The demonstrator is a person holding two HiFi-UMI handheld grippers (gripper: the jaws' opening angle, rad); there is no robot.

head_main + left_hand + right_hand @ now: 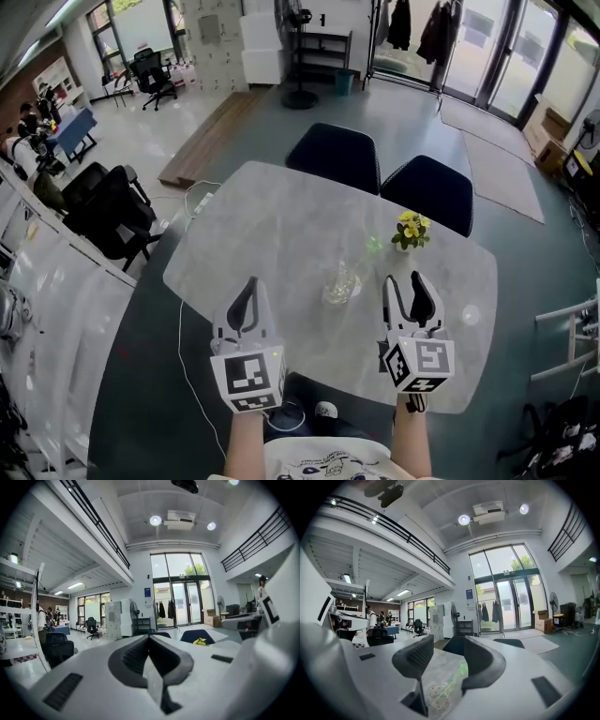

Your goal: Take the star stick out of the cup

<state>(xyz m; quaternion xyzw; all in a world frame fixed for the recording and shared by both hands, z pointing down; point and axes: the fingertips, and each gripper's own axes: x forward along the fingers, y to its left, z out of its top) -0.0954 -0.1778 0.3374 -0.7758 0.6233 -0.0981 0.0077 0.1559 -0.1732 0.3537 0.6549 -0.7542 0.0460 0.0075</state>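
Grey floor, tall glass doors

— We see a pale grey, marbled tabletop, a clear cup and a light green star stick.
— We also see yellow flowers, dark blue chairs, and black-and-white square markers on the white left gripper and right gripper.

Yellow flowers on table

One cup, one star stick, one flower pot, two chairs, one table
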